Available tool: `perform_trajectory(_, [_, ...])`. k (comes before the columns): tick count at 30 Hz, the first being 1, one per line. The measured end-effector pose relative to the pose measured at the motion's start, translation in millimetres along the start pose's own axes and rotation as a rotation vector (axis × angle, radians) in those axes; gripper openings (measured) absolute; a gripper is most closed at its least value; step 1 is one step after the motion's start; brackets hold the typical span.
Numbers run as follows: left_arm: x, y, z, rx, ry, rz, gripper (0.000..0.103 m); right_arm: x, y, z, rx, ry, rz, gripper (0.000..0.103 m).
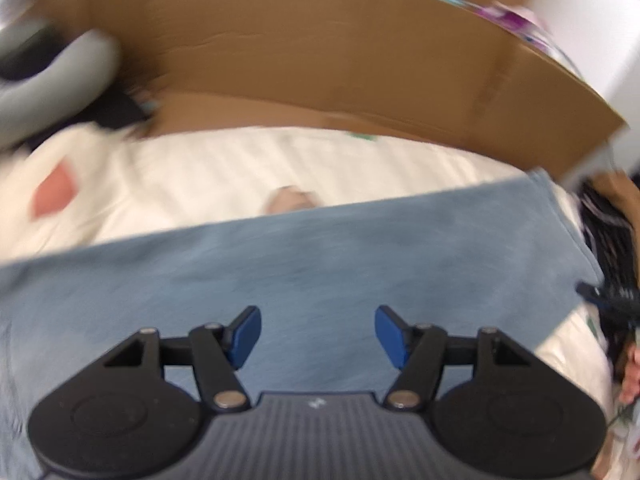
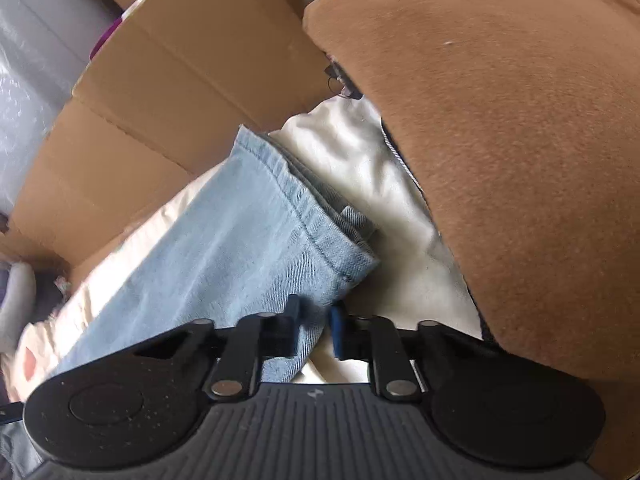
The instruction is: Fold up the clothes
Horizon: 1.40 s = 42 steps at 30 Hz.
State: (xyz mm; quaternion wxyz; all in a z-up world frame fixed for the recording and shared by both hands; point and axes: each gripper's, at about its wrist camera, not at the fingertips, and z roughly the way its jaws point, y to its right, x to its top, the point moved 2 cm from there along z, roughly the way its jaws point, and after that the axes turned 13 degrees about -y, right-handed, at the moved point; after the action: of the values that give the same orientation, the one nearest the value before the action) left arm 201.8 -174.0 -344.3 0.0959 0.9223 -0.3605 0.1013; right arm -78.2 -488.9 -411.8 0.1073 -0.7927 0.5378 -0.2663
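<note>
Light blue jeans (image 1: 320,264) lie spread on a cream patterned bedsheet (image 1: 200,172). My left gripper (image 1: 318,334) hovers just above the denim with its jaws wide open and empty. In the right wrist view the hemmed end of the jeans (image 2: 256,236) runs from the upper middle down to my right gripper (image 2: 314,330), whose blue pads are shut on the denim edge. The same cream sheet (image 2: 360,160) shows beside the jeans.
A large cardboard box (image 1: 320,60) stands along the far side of the sheet, also in the right wrist view (image 2: 180,80). A brown fleece garment (image 2: 500,140) fills the right. A grey curved object (image 1: 60,76) sits at the left. Dark striped fabric (image 1: 608,248) is at the right.
</note>
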Motion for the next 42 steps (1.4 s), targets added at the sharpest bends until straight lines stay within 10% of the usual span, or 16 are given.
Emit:
perform_trajectory(10, [19, 107, 41, -0.087, -0.052, 0.251, 0.066, 5, 2, -13, 0.066, 0.014, -0.010, 0.002])
perform_trajectory(23, [19, 196, 75, -0.189, -0.033, 0.332, 0.065, 28, 2, -25, 0.152, -0.010, -0.024, 0.002])
perform_trajectory(33, [2, 239, 78, -0.127, -0.011, 0.517, 0.071, 33, 3, -26, 0.174, -0.035, 0.012, 0.002])
perform_trajectory(42, [-16, 268, 91, 0.161, 0.110, 0.708, 0.050, 35, 4, -27, 0.190, -0.039, 0.027, 0.002])
